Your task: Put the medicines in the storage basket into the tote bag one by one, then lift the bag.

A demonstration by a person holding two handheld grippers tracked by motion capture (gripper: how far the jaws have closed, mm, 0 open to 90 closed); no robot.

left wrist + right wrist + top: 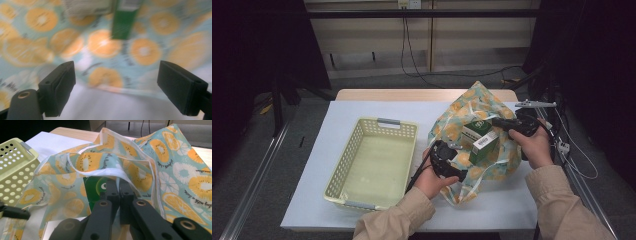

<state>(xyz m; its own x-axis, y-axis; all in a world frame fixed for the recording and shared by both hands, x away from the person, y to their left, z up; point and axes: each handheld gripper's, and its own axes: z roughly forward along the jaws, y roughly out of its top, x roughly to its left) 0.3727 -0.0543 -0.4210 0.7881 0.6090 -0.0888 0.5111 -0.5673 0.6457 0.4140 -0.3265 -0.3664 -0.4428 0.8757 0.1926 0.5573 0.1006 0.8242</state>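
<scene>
Jaws of the left gripper [445, 159] are standing wide apart with nothing between them; in the left gripper view the green box [124, 20] is sitting at 12 o'clock from the gap, beyond a stretch of printed fabric, its long axis running away from the jaws, slightly tilted. A white box [86, 7] is lying just beside it at 11 o'clock, blurred. Left gripper is the nearer one for a pick: in the high view the green box [484, 145] is lying at about 2 o'clock from it, close by, resting on the bag.

Jaws of the right gripper [117, 192] are pressed together, pinching the white-edged rim of the fruit-print bag [100, 173] and holding the mouth up; green packaging is peeking out just under the rim at 11 o'clock from the tips. In the high view the right gripper [512, 125] is sitting at the bag's 3 o'clock side.

Bag [472, 145] is looking soft, crumpled, teal with orange and kiwi slices. Yellow perforated basket [372, 162] is standing well apart at 9 o'clock from the bag, on the white table [312, 150], likely the drop place.
</scene>
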